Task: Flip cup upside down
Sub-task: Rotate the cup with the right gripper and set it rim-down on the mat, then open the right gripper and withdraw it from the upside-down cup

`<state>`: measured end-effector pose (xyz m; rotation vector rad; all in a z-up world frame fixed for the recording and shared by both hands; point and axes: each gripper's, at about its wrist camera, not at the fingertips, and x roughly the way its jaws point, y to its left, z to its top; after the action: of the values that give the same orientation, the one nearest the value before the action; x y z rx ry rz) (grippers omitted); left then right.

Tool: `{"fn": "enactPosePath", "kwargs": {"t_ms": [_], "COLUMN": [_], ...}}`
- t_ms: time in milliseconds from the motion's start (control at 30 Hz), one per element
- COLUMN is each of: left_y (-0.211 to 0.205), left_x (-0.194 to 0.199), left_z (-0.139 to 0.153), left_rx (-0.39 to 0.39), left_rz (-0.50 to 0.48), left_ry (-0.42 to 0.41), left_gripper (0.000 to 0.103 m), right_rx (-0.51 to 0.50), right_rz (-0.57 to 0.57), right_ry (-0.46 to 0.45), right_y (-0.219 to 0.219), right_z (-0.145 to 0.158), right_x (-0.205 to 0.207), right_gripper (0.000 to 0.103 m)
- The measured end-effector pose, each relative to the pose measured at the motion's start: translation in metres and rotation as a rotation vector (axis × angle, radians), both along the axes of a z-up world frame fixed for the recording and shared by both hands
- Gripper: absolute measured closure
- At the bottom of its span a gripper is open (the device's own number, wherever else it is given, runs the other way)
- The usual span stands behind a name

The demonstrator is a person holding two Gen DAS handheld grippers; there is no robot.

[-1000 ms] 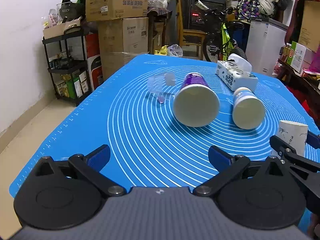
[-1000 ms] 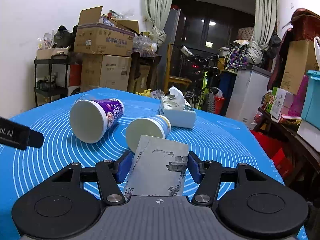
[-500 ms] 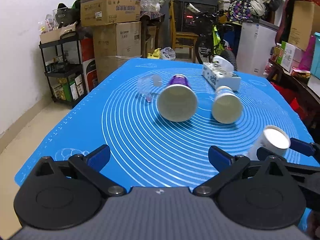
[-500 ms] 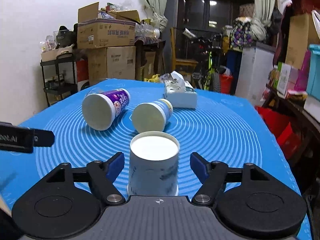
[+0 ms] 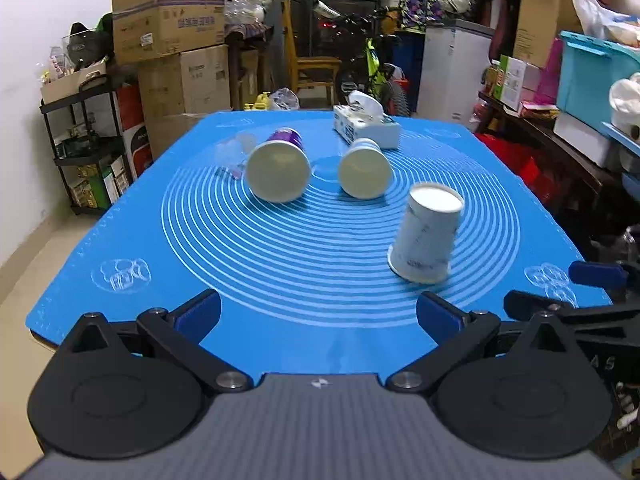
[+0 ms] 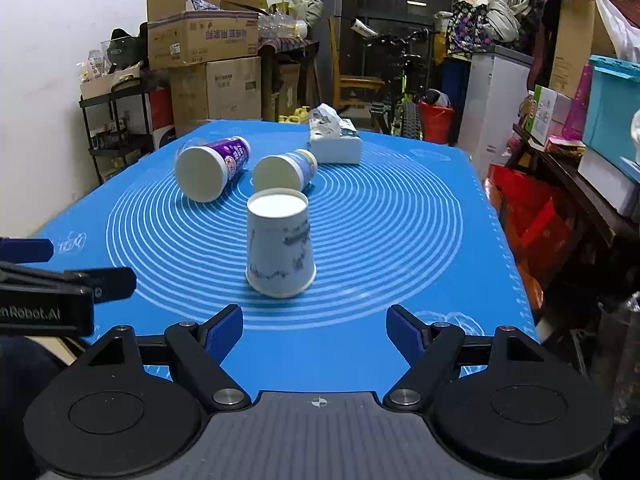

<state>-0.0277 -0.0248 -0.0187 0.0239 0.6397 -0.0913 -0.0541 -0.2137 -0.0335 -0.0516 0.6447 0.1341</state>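
Observation:
A white paper cup with grey print (image 6: pixel 280 248) stands upside down on the blue mat (image 6: pixel 400 240), base up. It also shows in the left wrist view (image 5: pixel 426 238), right of centre. My right gripper (image 6: pixel 315 326) is open and empty, a short way back from the cup. My left gripper (image 5: pixel 318 312) is open and empty over the mat's near edge, left of the cup. The right gripper's fingers (image 5: pixel 592 274) show at the right edge of the left wrist view.
A purple cup (image 6: pixel 212 168) and a blue-and-white cup (image 6: pixel 285 172) lie on their sides further back. A clear plastic cup (image 5: pixel 234 152) lies left of them. A tissue box (image 6: pixel 334 140) sits at the far side. Cardboard boxes, shelves and a bicycle surround the table.
The right gripper set the white cup down upside down, opened, and pulled back. The left gripper also drew back toward the near edge.

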Motion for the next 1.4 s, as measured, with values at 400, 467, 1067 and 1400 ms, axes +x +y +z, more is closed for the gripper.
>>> {"fn": "enactPosePath", "kwargs": {"t_ms": [400, 467, 1067, 1400], "left_y": [-0.01, -0.01, -0.015, -0.017], "left_x": [-0.014, -0.015, -0.014, -0.016], "left_z": [-0.005, -0.005, -0.008, -0.007], "left_rx": [0.014, 0.013, 0.024, 0.033], "left_rz": [-0.031, -0.033, -0.055, -0.06], "left_ry": [0.009, 0.011, 0.021, 0.02], "left_gripper": [0.0, 0.0, 0.0, 0.0], "right_rx": [-0.008, -0.008, -0.008, -0.008], "right_rz": [-0.003, -0.003, -0.018, -0.021], "right_ry": [0.04, 0.044, 0.053, 0.058], "right_y": [-0.01, -0.011, -0.016, -0.017], "right_z": [0.002, 0.003, 0.004, 0.003], "right_x": [-0.022, -0.023, -0.021, -0.021], "right_gripper": [0.021, 0.021, 0.021, 0.021]}}
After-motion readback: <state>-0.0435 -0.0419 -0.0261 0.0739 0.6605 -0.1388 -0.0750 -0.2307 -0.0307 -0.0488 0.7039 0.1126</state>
